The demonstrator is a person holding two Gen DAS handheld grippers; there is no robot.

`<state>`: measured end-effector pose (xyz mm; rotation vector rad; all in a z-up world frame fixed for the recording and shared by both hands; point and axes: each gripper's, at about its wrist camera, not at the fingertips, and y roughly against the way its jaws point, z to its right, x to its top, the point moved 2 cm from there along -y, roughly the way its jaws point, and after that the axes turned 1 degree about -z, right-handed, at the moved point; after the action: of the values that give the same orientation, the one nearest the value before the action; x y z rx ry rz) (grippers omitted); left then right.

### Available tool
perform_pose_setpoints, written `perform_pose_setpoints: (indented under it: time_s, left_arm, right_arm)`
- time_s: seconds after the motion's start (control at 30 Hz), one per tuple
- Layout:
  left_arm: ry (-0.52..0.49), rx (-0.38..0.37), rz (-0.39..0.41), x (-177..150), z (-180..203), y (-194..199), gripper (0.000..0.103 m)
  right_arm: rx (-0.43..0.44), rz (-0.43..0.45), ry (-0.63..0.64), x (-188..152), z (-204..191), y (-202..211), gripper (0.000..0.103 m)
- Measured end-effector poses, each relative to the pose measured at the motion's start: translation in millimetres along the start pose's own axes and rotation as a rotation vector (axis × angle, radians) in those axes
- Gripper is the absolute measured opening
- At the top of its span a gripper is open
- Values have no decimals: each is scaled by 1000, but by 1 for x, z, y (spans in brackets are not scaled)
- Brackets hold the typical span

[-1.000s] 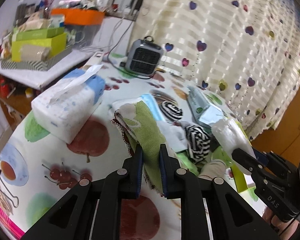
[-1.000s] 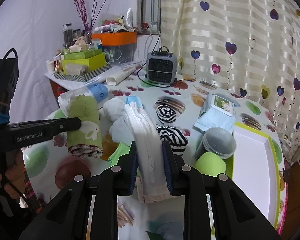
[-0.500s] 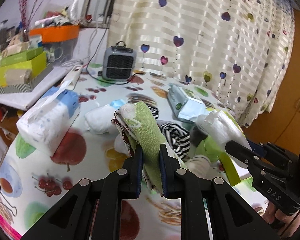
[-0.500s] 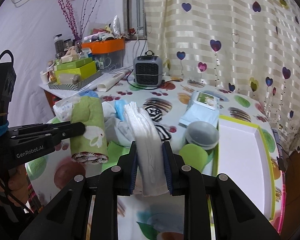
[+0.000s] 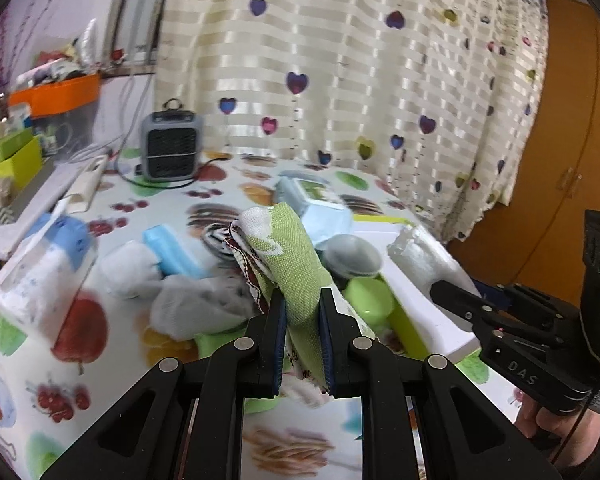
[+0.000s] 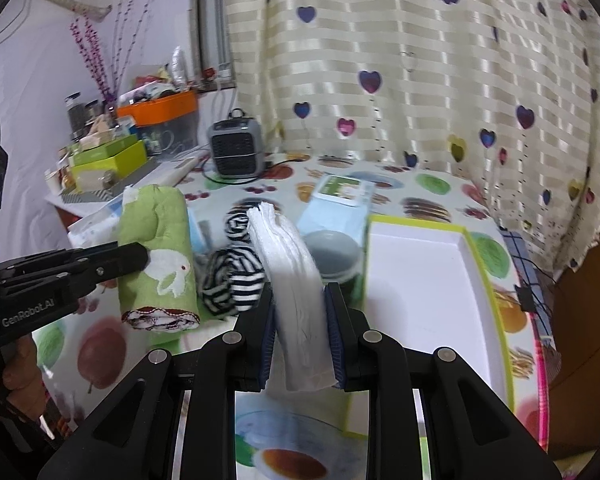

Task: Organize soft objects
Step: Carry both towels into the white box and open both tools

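Observation:
My left gripper is shut on a rolled green towel with a white rabbit print, held above the table. The same green towel shows at the left of the right wrist view, pinched by the left gripper. My right gripper is shut on a folded white cloth, which also shows in the left wrist view as the white cloth in the right gripper. A white tray with a lime-green rim lies on the table to the right. Striped black-and-white socks and pale grey socks lie on the table.
A tissue pack, a wipes pack, a grey bowl, a green cup and a small grey heater stand on the fruit-print tablecloth. A cluttered shelf is at the left; a curtain hangs behind.
Both grippers have swung to the right with their cloths still held; the white tray now fills more of the right wrist view and the tissue pack has slid to the left.

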<state>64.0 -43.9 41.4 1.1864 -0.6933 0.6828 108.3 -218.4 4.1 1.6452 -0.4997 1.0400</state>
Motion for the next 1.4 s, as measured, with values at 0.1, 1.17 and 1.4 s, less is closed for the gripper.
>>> perform_pose_setpoints:
  time_s: [0.1,1.17,1.4]
  left_arm:
    - [-18,-31,-12,2,12,-7,15]
    - [-177,-315,-285,-15,132,-124,15]
    - [-194,-337,-310,-18,141,-134,17]
  right_arm:
    - [-25,-6,-25,-3,13,1,25]
    - [-226,-180,-217,-49,130,-31,25]
    - [-235,-195,-182,-52,129,-33,35]
